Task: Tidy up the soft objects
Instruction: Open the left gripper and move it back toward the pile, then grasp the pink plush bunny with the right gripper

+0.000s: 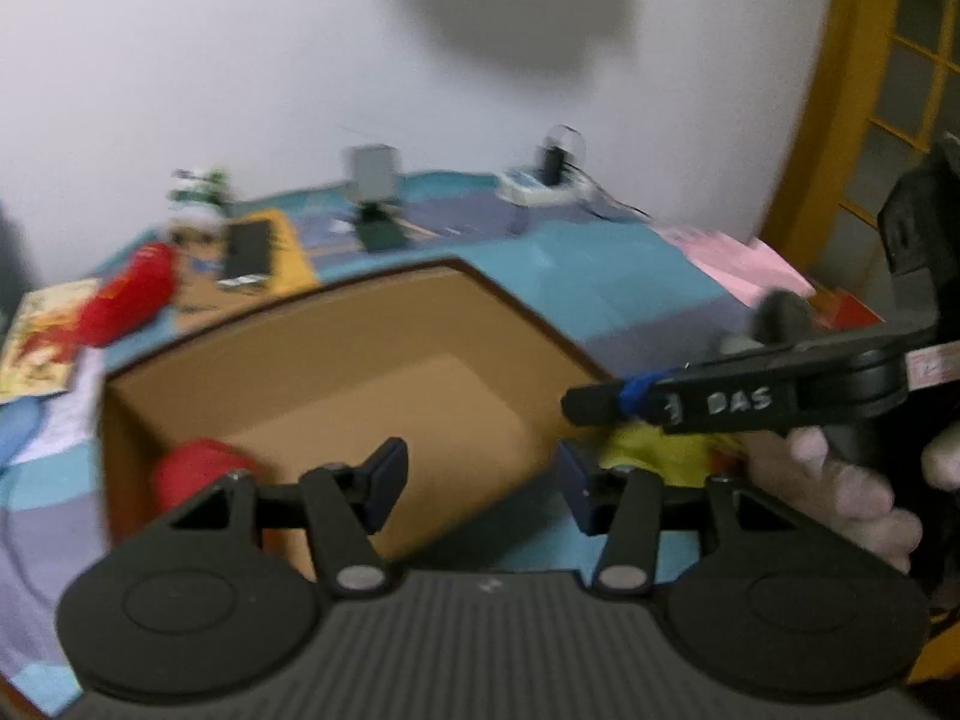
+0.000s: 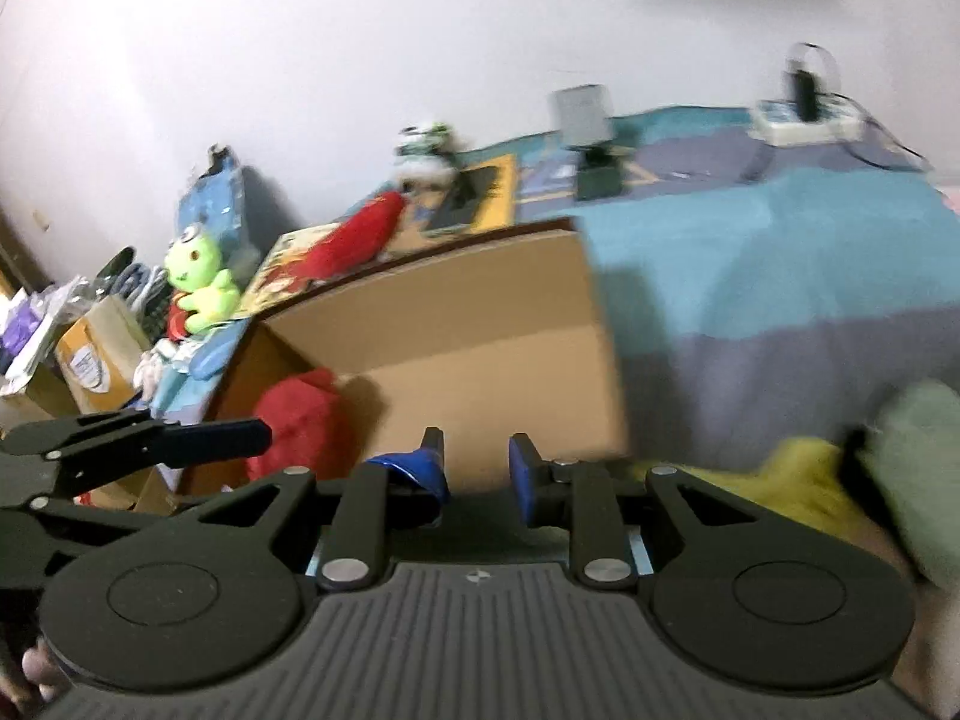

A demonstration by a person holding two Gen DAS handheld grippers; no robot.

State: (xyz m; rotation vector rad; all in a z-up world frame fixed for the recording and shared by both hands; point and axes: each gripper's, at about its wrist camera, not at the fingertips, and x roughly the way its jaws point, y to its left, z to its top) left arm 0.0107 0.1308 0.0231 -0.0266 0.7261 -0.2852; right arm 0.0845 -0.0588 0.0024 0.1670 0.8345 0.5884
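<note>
Plainly blurred by motion, both wrist views look over an open brown cardboard box [image 1: 336,360] sitting on a bed with a blue, teal and purple striped blanket [image 1: 600,276].

In the left wrist view, a long red plush toy [image 1: 126,300] lies at the left of the frame on the blanket beyond the box, beside a flat picture book with a red and yellow cover [image 1: 42,348]. Lower, a crumpled red soft object [image 1: 192,468] sits inside the box against its left wall. The left tool [image 1: 480,480] fills the lower middle of the frame, its two blue-padded fingers standing apart with nothing between them, over the box's near edge. Right of it, a soft yellow object [image 1: 660,450] lies outside the box, partly hidden by the right tool [image 1: 576,405], which enters from the right edge gripped by a hand [image 1: 840,480].

In the right wrist view, a lime-green plush frog in a red shirt [image 2: 198,288] sits at the left on clutter beside the bed. At lower middle, the right tool's blue pads [image 2: 522,474] stand slightly apart and empty in front of the box wall. At the lower right lies the yellow object, with a pale green soft object [image 2: 918,456] at the frame's edge.
</note>
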